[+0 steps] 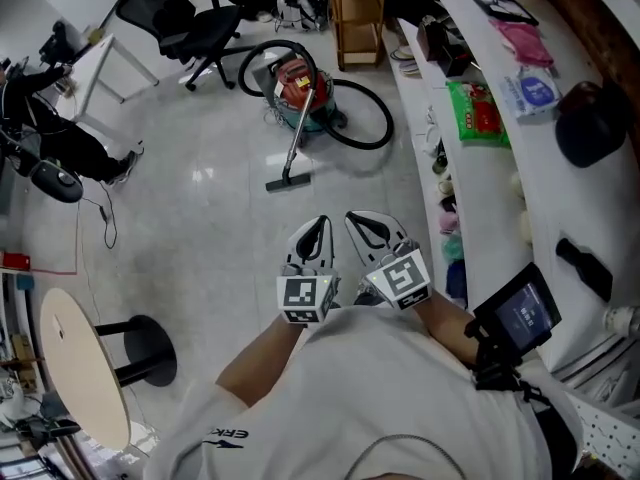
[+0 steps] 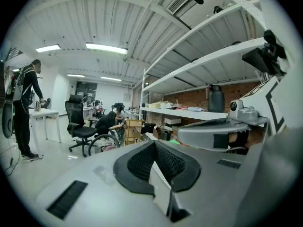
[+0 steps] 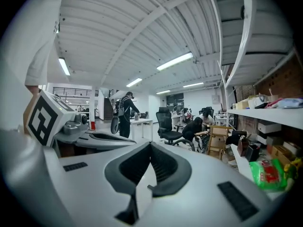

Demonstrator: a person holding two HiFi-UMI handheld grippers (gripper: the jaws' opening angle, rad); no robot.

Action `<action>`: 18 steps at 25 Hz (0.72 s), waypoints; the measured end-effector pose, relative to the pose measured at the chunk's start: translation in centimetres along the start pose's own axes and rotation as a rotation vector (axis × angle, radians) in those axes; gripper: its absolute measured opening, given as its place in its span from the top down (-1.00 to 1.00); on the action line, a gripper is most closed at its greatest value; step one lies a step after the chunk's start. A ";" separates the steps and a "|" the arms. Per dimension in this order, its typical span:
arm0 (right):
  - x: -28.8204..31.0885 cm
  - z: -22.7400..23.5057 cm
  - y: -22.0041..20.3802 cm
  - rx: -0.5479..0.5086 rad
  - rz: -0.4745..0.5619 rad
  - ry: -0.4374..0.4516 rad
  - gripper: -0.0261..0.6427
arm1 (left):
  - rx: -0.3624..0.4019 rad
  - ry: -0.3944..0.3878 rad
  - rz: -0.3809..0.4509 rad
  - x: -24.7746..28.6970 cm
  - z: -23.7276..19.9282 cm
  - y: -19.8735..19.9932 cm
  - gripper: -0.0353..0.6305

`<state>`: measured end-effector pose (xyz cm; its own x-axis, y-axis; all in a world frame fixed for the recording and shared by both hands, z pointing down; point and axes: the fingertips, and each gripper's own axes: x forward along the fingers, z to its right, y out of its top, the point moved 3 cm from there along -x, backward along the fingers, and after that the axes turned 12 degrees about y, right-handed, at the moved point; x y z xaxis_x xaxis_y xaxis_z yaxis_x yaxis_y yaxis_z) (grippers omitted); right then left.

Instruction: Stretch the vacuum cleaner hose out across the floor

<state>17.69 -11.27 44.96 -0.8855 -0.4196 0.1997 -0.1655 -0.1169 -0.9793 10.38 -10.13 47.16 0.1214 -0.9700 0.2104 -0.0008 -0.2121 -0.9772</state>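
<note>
I judged this to be the approach step, with nothing yet gripped: the left claw [image 1: 318,228] and right claw [image 1: 362,224] sat side by side close in front of the body, each pressed together with nothing between the pads, and both were well apart from the hose [image 1: 388,123]. The hose lay on the floor [image 1: 210,228] ahead, a black ribbed tube coiled in loops around the red and teal vacuum [image 1: 298,86], one big loop on the side toward the shelf [image 1: 480,168] and a smaller one behind the body. The wand [image 1: 297,138] leaned down from the vacuum to the nozzle [image 1: 288,181], which rested on the floor nearer me. The next move, as I read it, called for closing in on the vacuum, spreading one claw, and pinching the hose at a free stretch of a loop so it could be drawn out straight.
</note>
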 end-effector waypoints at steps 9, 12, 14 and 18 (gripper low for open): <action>1.8 5.2 -0.2 -0.142 -0.071 -0.028 0.92 | 0.004 0.018 -0.014 5.4 0.0 0.7 0.89; 2.8 6.9 -0.2 -0.189 -0.081 -0.062 0.92 | 0.007 0.017 -0.019 7.3 -0.6 0.8 0.88; 3.7 8.1 -0.3 -0.185 -0.083 -0.075 0.92 | 0.007 0.012 -0.022 8.7 -1.1 0.7 0.89; 6.0 11.2 -0.6 -0.159 -0.094 -0.107 0.92 | 0.004 -0.001 -0.019 12.3 -2.5 0.8 0.88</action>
<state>17.34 -23.83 47.10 -0.8133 -0.5077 0.2842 -0.3187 -0.0199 -0.9476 9.38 -22.51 49.05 0.1227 -0.9658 0.2285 0.0054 -0.2296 -0.9733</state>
